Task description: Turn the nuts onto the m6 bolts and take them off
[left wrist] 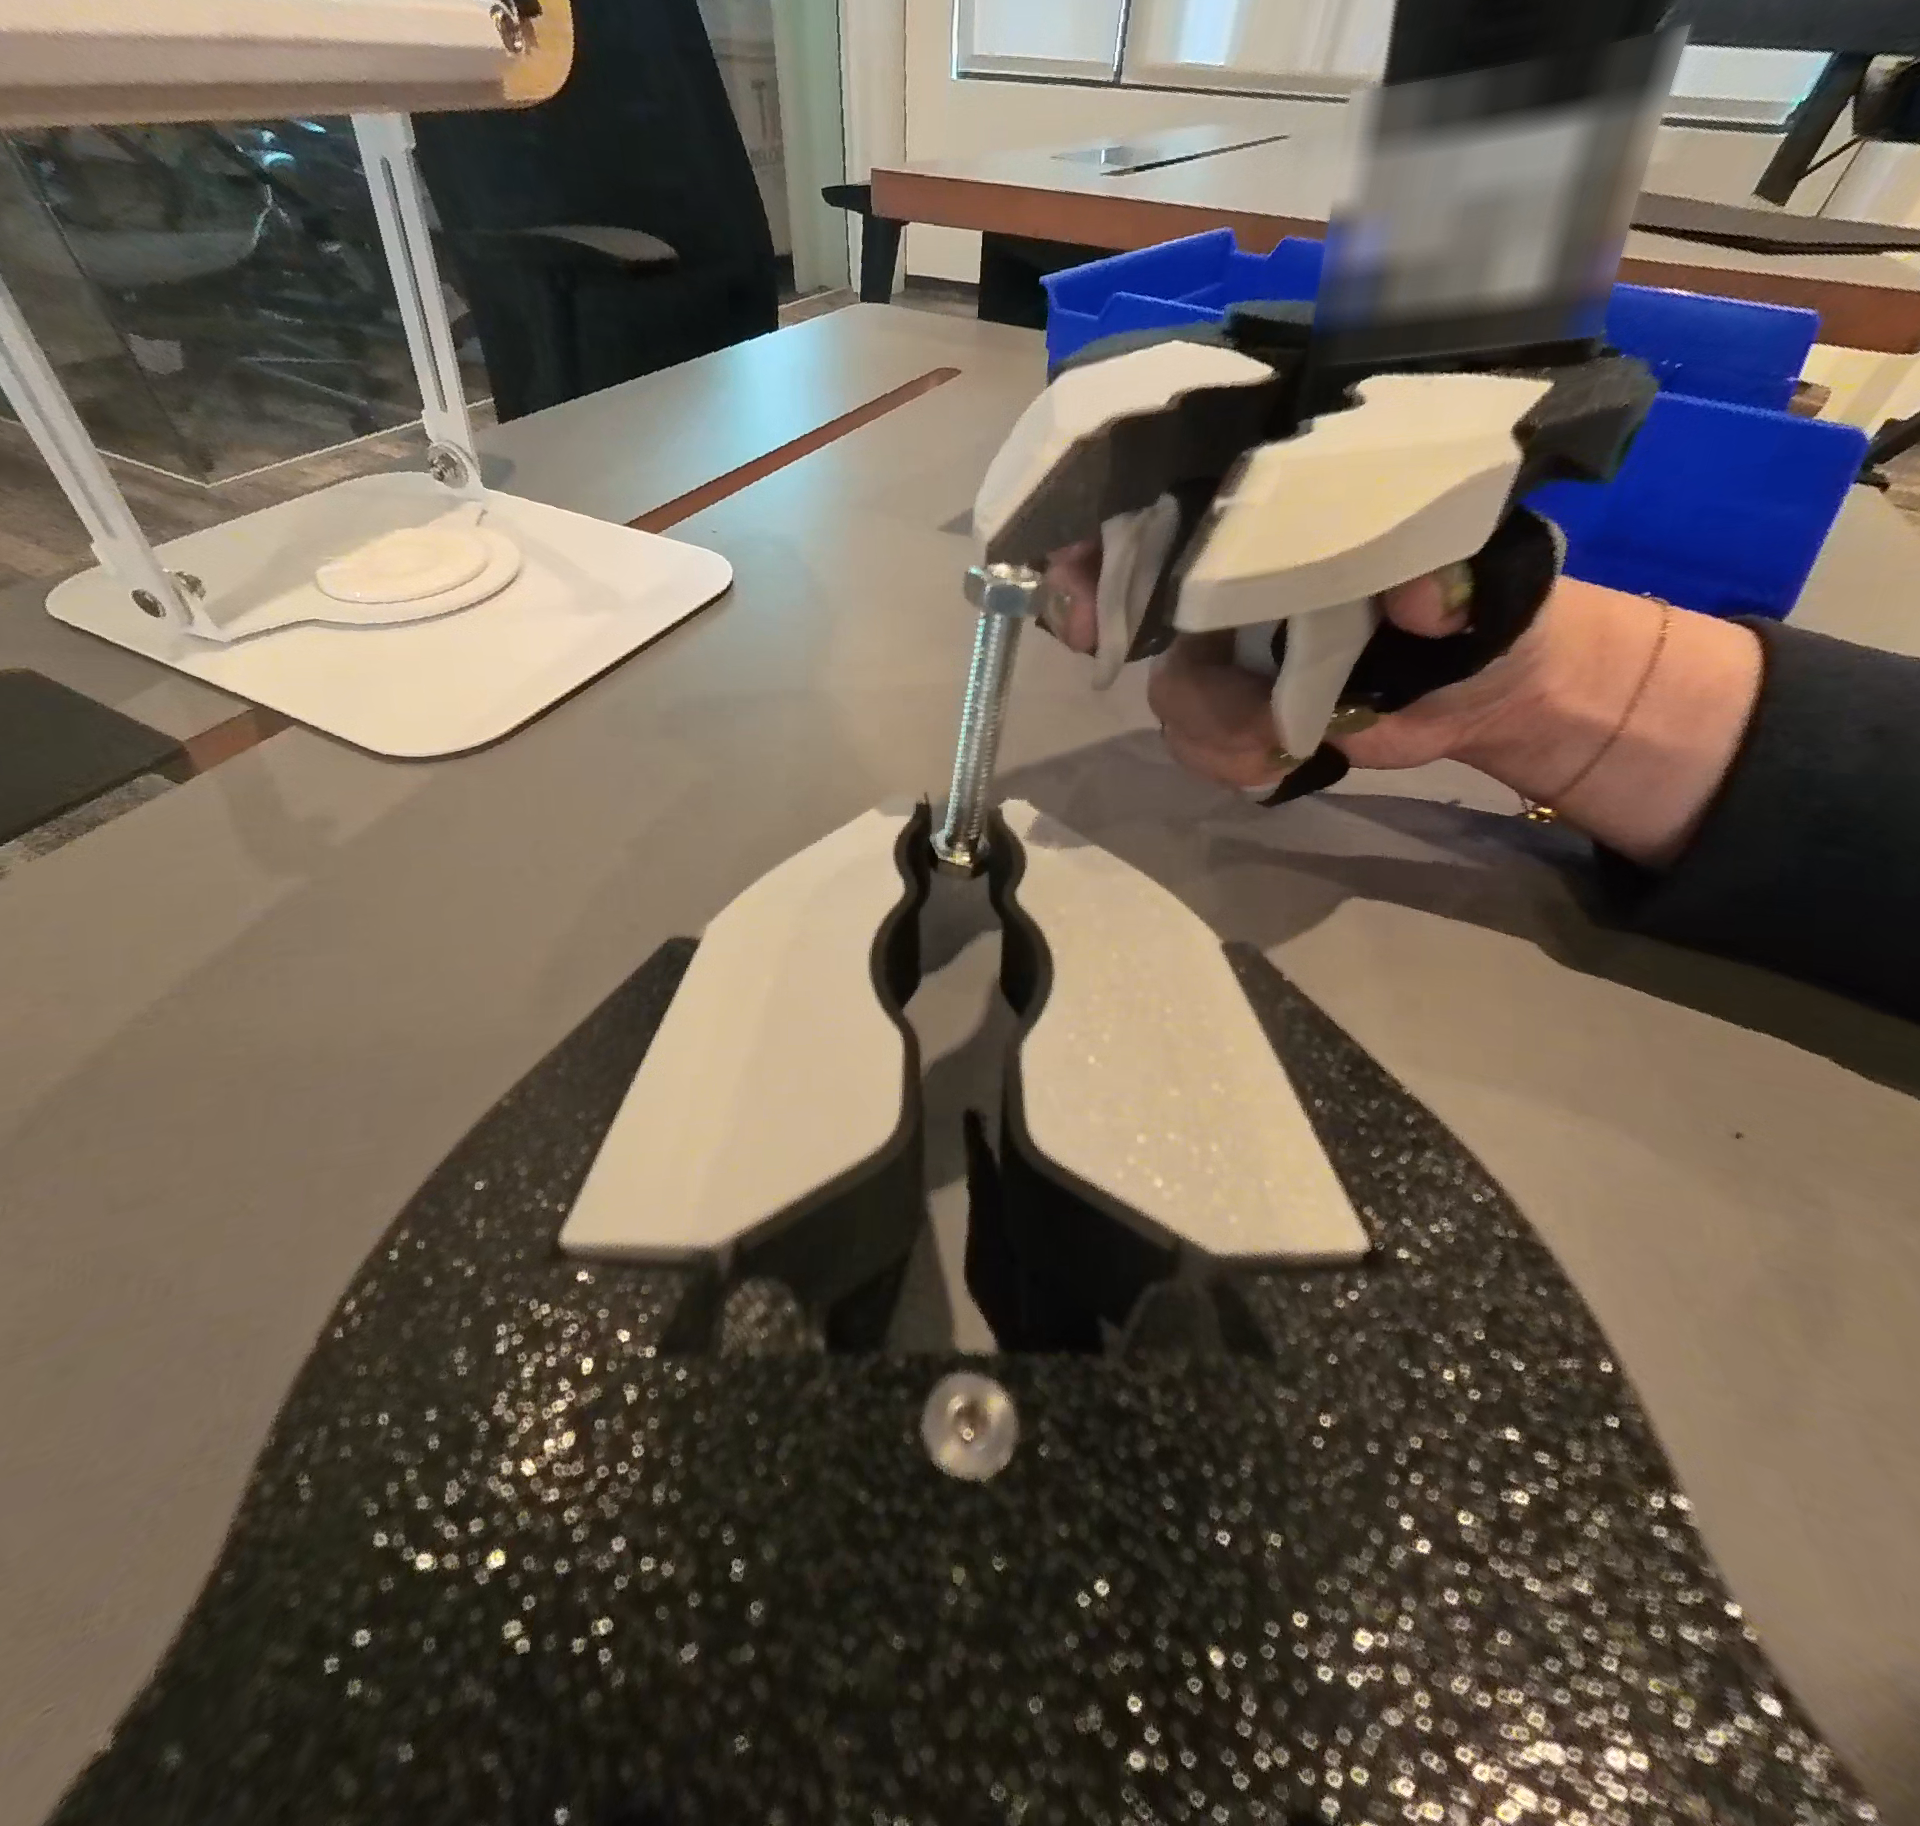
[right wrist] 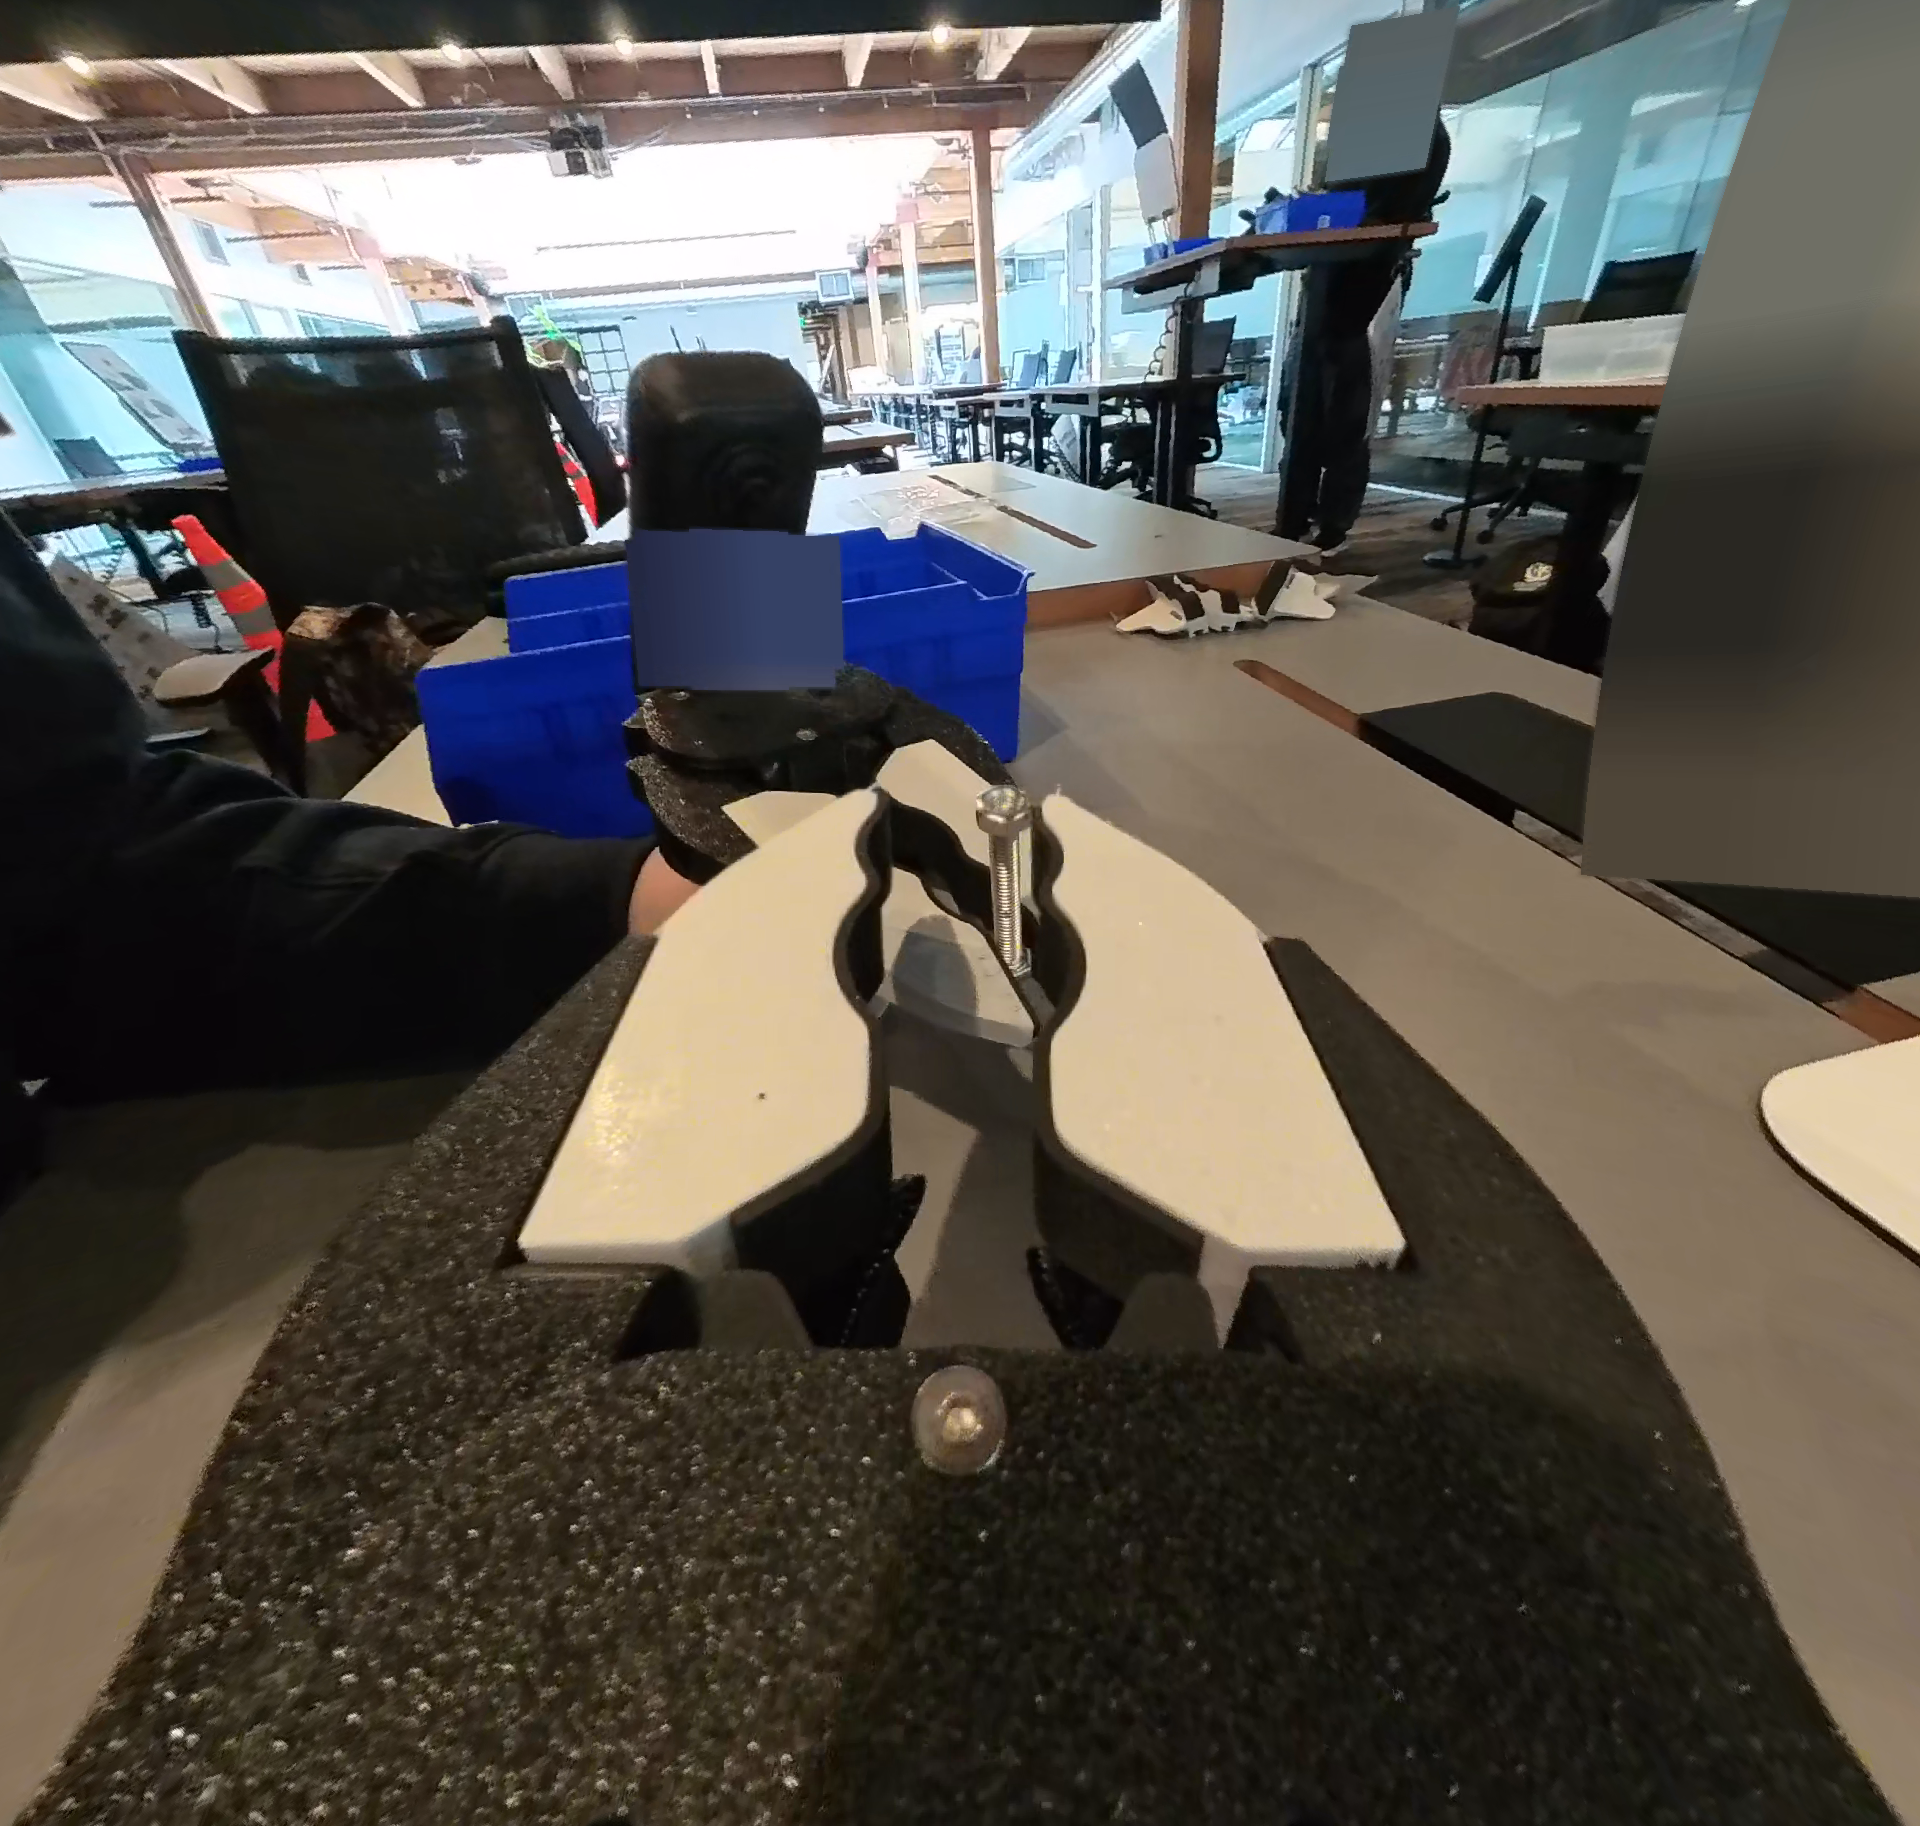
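Left claw (left wrist: 961, 834) clenched on the nut (left wrist: 958, 855) at the bolt's (left wrist: 982, 716) bottom end. Right claw (right wrist: 964, 808) spread loose around the bolt's head. Squeeze the head snug first, then twist slowly, bolt straight.

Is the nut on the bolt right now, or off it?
On. The nut sits at the bolt's lower end, pinched in the left gripper; the bolt stands nearly upright.

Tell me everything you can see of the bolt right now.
The bolt is silvery metal with a hex head on top and a long threaded shank. It stands nearly upright, leaning slightly, above the grey table. Its lower end, with a nut on it, sits pinched between the left gripper tips. The right gripper tips flank its head; whether they touch it I cannot tell.
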Available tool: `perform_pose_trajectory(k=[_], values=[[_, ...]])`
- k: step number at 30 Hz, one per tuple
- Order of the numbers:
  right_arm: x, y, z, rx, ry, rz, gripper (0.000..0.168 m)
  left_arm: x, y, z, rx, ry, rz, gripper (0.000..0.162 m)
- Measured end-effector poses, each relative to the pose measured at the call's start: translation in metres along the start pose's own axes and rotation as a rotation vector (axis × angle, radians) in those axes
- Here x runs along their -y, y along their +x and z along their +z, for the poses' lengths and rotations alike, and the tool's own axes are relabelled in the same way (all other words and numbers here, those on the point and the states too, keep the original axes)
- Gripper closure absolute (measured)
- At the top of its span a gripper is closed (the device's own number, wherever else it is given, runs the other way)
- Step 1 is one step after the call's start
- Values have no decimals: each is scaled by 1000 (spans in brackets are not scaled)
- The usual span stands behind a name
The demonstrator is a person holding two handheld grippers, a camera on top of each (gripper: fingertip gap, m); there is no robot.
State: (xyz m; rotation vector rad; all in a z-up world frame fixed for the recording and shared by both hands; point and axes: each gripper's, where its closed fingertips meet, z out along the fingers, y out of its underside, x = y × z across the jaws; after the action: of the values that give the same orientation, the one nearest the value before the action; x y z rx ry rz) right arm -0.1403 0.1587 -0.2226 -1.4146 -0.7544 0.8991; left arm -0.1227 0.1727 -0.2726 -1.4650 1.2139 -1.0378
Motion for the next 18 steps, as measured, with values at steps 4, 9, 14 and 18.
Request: perform_pose_trajectory(k=[4,9,14,18], values=[[-4,-4,-1,37,-25,8,149,-1,-2,0,9,-3,-8,152],[-1,1,-2,-5,-12,-9,146,-2,-1,1,6,-15,-10,152],[-7,1,1,-17,-47,-35,149,-2,-2,1,8,-16,-12,152],[-3,-1,-3,16,-27,-9,155,-1,-2,0,5,-12,-21,152]])
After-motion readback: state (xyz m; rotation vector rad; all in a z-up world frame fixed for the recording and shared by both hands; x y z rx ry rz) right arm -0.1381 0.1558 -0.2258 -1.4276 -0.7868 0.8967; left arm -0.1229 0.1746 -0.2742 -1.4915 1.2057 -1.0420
